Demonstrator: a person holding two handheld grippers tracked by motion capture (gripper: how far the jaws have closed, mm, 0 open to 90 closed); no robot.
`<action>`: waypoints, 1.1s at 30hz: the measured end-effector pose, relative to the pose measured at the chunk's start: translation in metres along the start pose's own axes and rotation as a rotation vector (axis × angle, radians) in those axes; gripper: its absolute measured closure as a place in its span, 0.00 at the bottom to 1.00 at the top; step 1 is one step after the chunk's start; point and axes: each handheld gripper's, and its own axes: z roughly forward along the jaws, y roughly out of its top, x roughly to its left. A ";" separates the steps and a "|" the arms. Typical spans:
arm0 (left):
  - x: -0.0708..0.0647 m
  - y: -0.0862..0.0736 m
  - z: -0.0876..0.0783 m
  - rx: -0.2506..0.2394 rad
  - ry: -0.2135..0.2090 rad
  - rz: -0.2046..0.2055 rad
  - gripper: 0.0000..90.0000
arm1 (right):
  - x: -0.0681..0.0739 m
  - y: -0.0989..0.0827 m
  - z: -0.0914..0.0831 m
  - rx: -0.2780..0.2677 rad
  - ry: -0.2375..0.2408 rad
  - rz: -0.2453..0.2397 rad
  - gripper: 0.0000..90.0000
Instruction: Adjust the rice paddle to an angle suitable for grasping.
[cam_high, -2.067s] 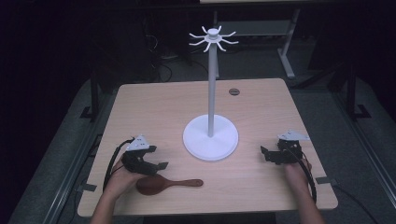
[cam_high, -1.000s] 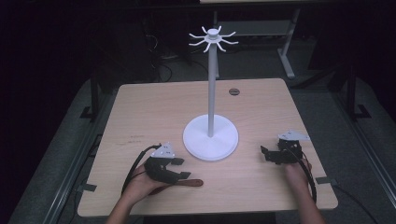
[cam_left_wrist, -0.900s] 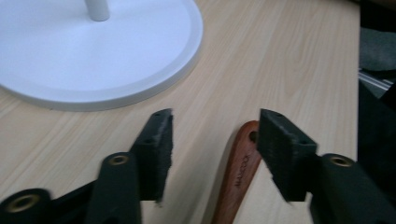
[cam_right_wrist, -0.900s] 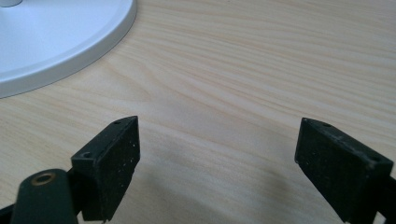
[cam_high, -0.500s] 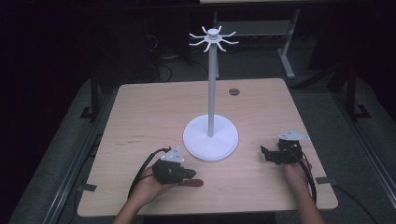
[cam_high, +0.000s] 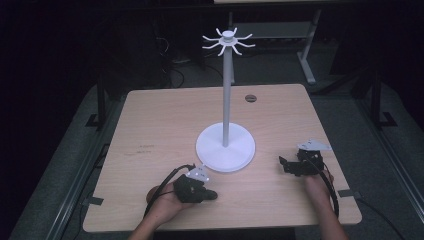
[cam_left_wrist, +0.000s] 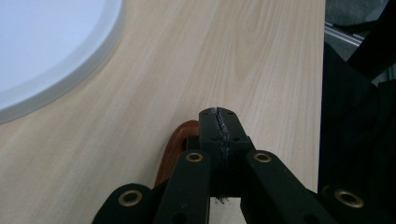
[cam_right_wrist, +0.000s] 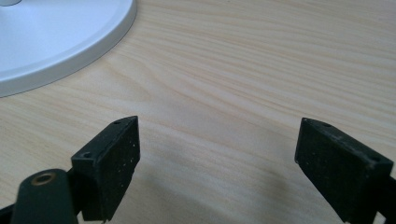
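- Since the earlier frame, the left gripper (cam_high: 209, 194) has moved right along the near table edge to the brown wooden spoon (cam_left_wrist: 173, 144) and its jaws have just closed.
- Left gripper view: jaws look fully together; whether they pinch the spoon, I cannot tell.
- Spoon lies near the white stand (cam_high: 225, 148).
- Right gripper (cam_right_wrist: 219, 170) rests wide open, holding nothing.
- Step: grasping. Next: lift, probably towards 1 hook.

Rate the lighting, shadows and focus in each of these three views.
High view: the table is evenly lit, the surroundings nearly black, the white stand sharp. Left gripper view: the wood grain is crisp, the jaw bases at the bottom slightly soft. Right gripper view: soft shadows lie under the open tool, with no glare.
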 end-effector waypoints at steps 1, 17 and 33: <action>0.000 0.000 0.002 0.006 0.002 0.004 1.00 | 0.000 0.000 0.000 0.000 0.000 0.000 0.15; 0.011 0.002 0.005 0.032 0.071 0.013 1.00 | 0.000 0.000 0.000 0.002 0.001 -0.001 0.15; 0.034 0.000 0.001 0.042 0.182 -0.053 1.00 | 0.000 0.000 0.000 0.003 0.002 -0.003 0.15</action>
